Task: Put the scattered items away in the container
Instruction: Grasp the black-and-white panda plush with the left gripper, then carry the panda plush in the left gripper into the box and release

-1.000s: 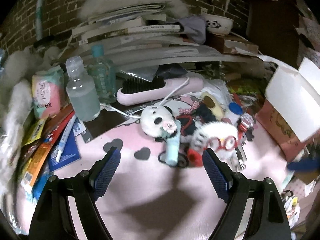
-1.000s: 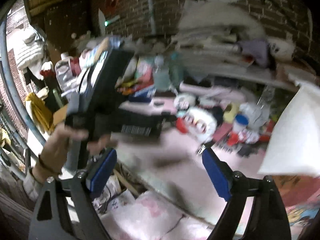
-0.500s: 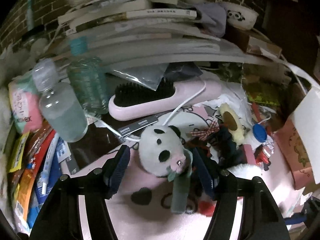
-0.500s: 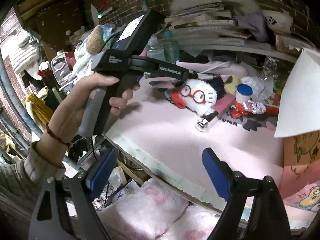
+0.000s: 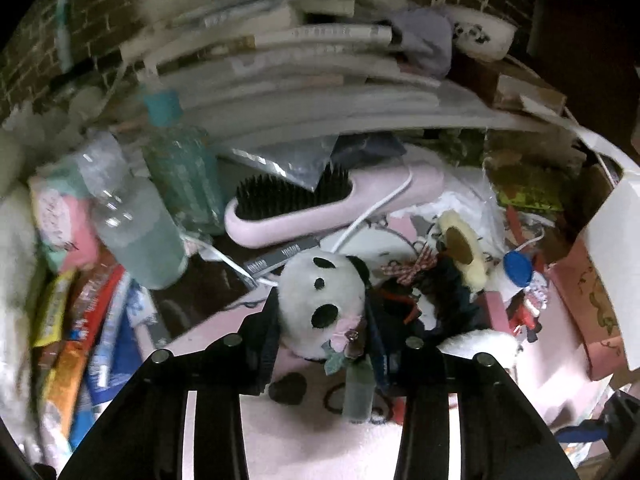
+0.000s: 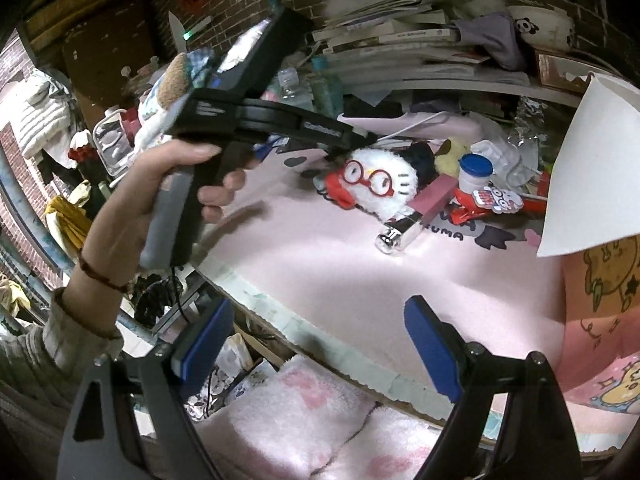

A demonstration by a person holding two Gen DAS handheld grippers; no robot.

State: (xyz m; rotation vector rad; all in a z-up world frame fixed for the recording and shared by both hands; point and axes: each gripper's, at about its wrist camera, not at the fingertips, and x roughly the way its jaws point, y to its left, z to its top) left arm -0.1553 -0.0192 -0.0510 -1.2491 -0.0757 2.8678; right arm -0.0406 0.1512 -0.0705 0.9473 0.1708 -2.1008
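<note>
Left gripper (image 5: 320,320) closing around panda plush (image 5: 320,296), pads at its flanks, contact unclear; plush near the desk's (image 6: 340,264) cluttered back edge, just before pink hairbrush (image 5: 320,208); right gripper (image 6: 316,344) gaping wide, empty, above the desk's front edge.

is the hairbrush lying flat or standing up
Lying flat: the pink hairbrush rests lengthwise on the desk clutter, black bristles pointing up.

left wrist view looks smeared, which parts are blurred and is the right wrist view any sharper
Left wrist view: the book stack and bottles are streaked with motion blur; the panda plush is fairly crisp. Right wrist view: sharper overall, the glasses plush reads clearly, bright light on the pink mat, edges dark and curved.
</note>
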